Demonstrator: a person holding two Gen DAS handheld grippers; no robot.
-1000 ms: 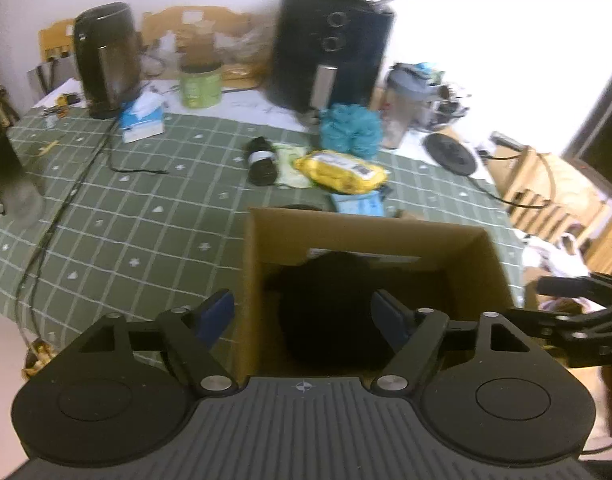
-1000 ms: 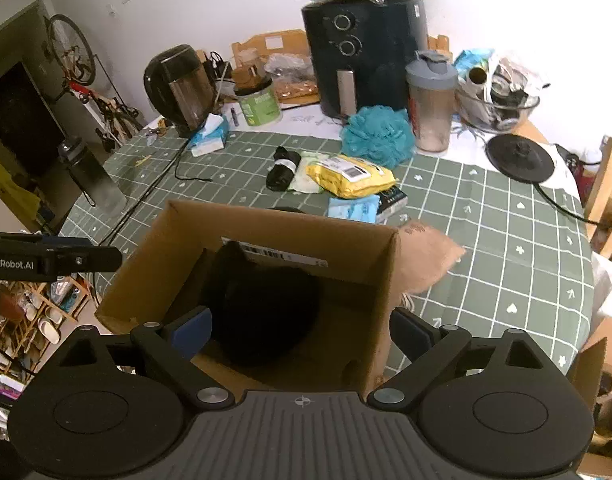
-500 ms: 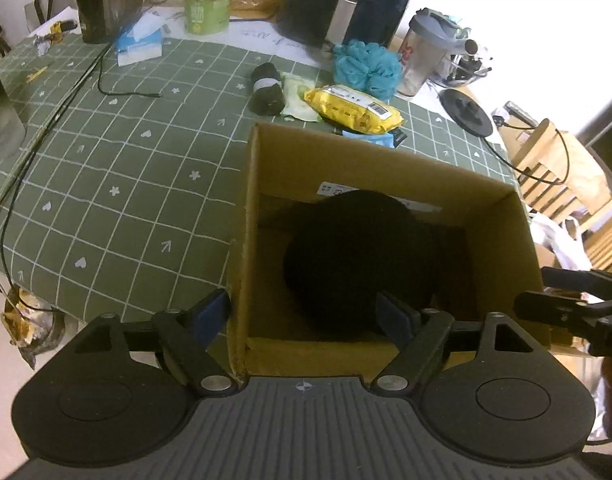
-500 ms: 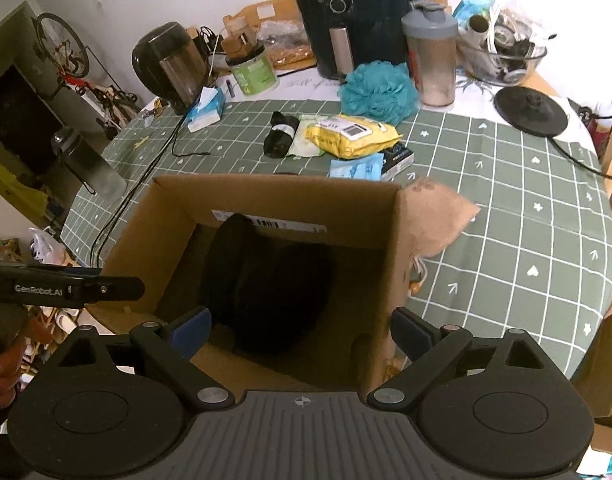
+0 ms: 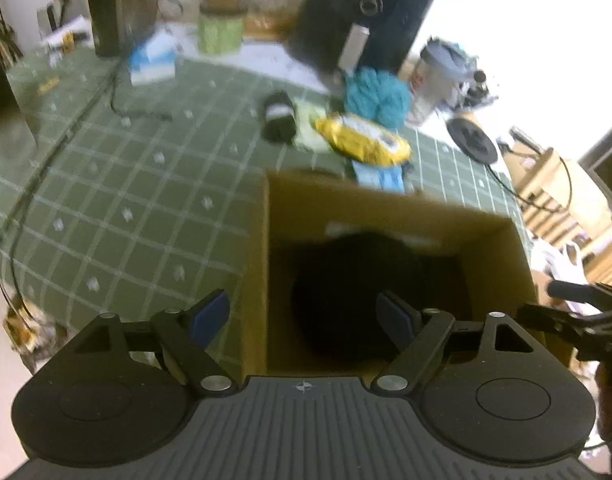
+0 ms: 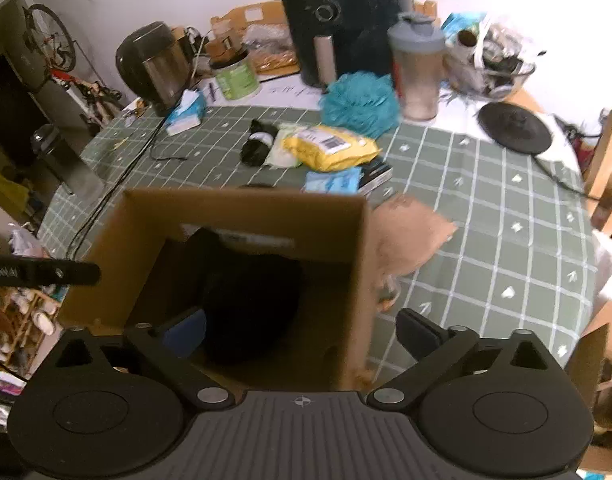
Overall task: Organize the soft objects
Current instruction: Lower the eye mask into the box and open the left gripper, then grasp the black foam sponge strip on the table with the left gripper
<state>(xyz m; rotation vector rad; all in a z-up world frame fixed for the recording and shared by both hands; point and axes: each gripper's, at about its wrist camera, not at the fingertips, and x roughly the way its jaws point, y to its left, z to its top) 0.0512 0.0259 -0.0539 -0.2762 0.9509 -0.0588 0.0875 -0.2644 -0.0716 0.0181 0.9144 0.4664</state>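
Note:
An open cardboard box [image 5: 386, 208] stands on the green checked tablecloth, with a black soft bundle [image 5: 346, 292] lying inside it. My left gripper [image 5: 301, 316] is open and straddles the box's left wall, one finger outside and one over the bundle. My right gripper [image 6: 299, 330] straddles the right wall of the box [image 6: 245, 208]. Its jaws are opening and the pads are clear of the cardboard. Beyond the box lie a teal bath pouf [image 6: 360, 104], a yellow packet [image 6: 330, 148] and a black roll [image 6: 259, 146].
An air fryer [image 6: 338, 20], a kettle [image 6: 153, 64], a shaker bottle [image 6: 418, 68], a green tub [image 6: 237, 78] and a tissue pack [image 6: 185, 112] crowd the table's far side. A black cable [image 6: 105, 200] runs along the left. A box flap [image 6: 410, 232] hangs outward.
Both grippers have sunk closer to the box, so it fills more of each view. The right gripper's fingers have spread wider. The black bundle has not moved.

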